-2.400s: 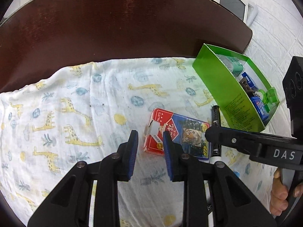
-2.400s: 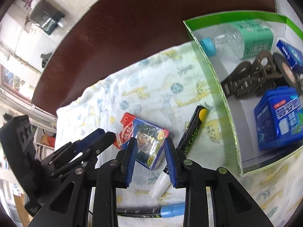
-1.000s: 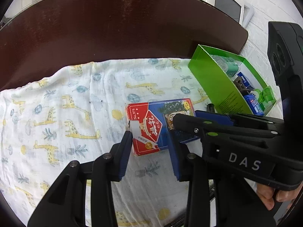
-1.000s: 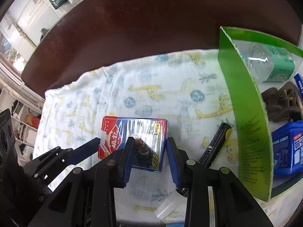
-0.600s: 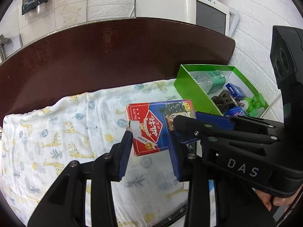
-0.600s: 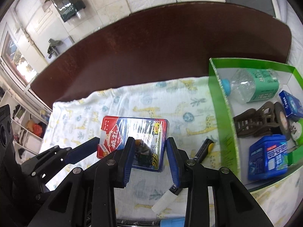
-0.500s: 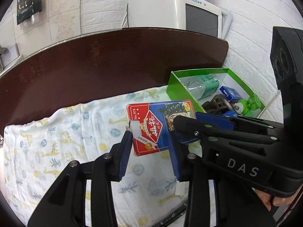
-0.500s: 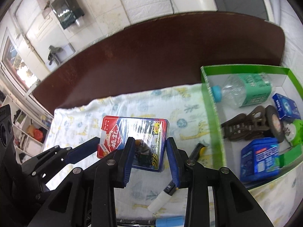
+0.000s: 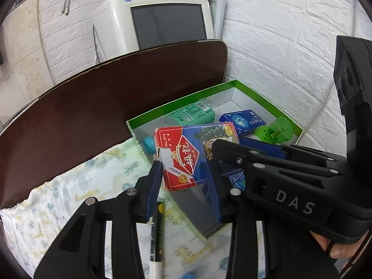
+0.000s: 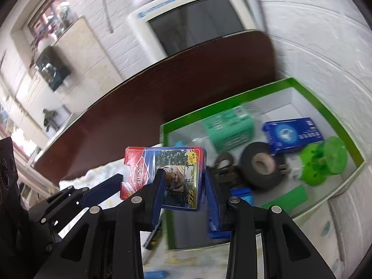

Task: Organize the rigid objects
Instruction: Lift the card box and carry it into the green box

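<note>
A red and blue playing-card box is held in the air by both grippers, just over the near-left corner of the green box. My left gripper is shut on its red end. My right gripper is shut on its blue tiger end; the right gripper's arm crosses the left wrist view. The green box holds a bottle, black tape, a blue carton and a green toy.
A black marker lies on the giraffe-print cloth below my left gripper. The dark brown table ends at a white brick wall on the right. A white monitor stands behind the table.
Both grippers closed on the card box, lifted it off the cloth and carried it right. It now hangs over the green box's near corner.
</note>
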A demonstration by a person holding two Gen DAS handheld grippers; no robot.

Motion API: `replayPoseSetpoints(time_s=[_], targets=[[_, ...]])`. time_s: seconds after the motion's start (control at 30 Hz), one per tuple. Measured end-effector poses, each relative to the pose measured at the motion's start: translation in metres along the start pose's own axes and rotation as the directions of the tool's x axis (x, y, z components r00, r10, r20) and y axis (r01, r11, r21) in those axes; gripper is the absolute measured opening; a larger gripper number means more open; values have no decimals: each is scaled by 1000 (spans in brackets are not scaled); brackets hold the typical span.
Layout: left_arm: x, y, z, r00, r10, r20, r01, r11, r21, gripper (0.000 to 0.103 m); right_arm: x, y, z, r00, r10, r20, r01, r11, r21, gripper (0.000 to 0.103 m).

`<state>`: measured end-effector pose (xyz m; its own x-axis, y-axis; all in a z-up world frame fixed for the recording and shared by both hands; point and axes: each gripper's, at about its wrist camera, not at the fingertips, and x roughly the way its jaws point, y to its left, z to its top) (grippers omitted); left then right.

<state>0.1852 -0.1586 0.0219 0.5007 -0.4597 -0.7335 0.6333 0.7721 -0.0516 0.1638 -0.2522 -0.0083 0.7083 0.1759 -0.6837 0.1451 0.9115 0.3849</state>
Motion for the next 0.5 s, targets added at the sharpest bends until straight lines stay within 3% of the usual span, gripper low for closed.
replayPoseSetpoints(time_s=[0.27,0.5], targets=[[32,-41,21,999,-39,-33,42,994,97,36,-4,-65,3,999,-36,28,32,989,143,36],[45,-50,31,998,-40,-54,46,992,114,35,-6,-90,7,999,-40,37,33,982,187,36]])
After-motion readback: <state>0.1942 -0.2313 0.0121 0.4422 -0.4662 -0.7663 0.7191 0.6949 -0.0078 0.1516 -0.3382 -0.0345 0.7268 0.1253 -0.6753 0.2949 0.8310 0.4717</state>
